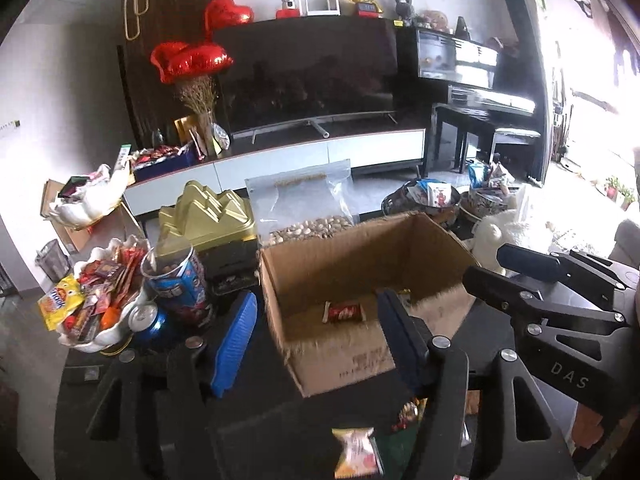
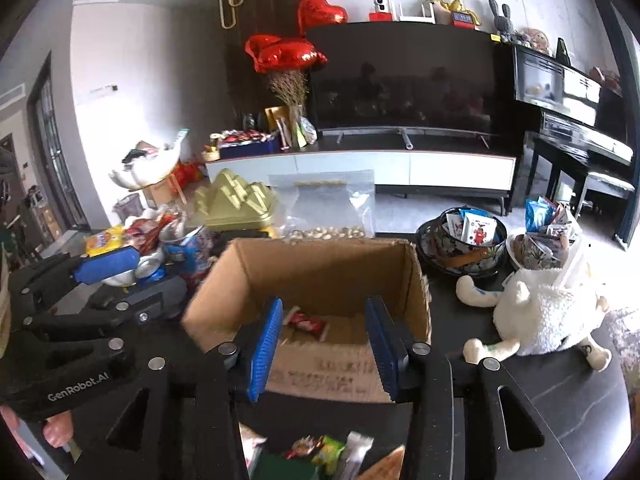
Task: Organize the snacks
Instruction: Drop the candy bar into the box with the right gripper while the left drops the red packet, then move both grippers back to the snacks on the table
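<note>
Box (image 1: 360, 276) sits open on the dark table (image 2: 560, 400), right ahead of both my claws. On its floor lies one red snack (image 1: 344, 313), toward the near left corner, and something gold shows beside it, too hidden to name. My left claw (image 1: 316, 340) stands parted with nothing between its blue pads, hanging above the box's near edge. My right claw (image 2: 322, 348) is parted less wide, empty too, above the same near wall. So I judge a drop is just done and the step in hand is fetching more.

Loose packets (image 2: 320, 456) lie near me at the bottom of the right view, between my claws and the box; a yellow-orange one (image 1: 356, 454) shows low in the left view. A heaped white dish (image 1: 100, 300) stands left, and patterned bowls (image 2: 464, 248) with sachets far right, beyond a plush lamb (image 2: 540, 316).

Next I should pull back and dip toward the near packets, jaws wide enough to straddle one, and pinch it flat.
</note>
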Demonstrator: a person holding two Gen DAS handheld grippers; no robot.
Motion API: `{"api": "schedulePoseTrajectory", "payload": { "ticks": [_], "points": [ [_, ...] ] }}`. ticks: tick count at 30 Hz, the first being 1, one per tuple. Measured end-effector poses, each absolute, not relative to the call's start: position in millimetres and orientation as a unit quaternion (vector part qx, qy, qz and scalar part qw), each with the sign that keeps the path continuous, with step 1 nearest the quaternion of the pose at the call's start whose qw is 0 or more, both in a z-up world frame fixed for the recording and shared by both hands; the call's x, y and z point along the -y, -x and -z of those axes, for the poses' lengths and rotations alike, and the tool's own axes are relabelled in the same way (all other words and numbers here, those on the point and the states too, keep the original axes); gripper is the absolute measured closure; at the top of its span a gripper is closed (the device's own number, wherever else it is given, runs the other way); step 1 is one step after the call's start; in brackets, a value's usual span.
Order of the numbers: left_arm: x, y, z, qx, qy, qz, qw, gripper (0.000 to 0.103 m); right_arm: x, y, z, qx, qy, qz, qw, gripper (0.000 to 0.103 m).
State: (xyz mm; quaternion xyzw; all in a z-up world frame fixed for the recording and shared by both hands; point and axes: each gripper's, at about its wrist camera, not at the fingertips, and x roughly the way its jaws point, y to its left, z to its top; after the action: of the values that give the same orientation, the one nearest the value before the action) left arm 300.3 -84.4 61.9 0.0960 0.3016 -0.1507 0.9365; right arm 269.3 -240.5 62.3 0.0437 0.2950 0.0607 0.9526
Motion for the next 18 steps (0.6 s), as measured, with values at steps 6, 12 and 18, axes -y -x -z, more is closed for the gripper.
{"api": "schedulePoseTrajectory", "payload": {
  "ticks": [6,12,18],
  "points": [
    [77.8,-258.8,-65.0,-0.284,-0.103,0.159,0.940,0.039,233.5,-227.1,-64.3,-0.290,-0.039,-0.072,0.954,0.059],
    [72.0,-219.0,-64.3,-0.269,-0.112,0.162,0.943,0.035,227.0,-193.1,-62.1,-0.283,-0.038,-0.074,0.956,0.059],
    [66.0,-190.7,-58.9,-0.271,-0.112,0.174,0.940,0.032,219.4,-165.8,-53.7,-0.289,-0.044,-0.088,0.952,0.059]
  ]
}}
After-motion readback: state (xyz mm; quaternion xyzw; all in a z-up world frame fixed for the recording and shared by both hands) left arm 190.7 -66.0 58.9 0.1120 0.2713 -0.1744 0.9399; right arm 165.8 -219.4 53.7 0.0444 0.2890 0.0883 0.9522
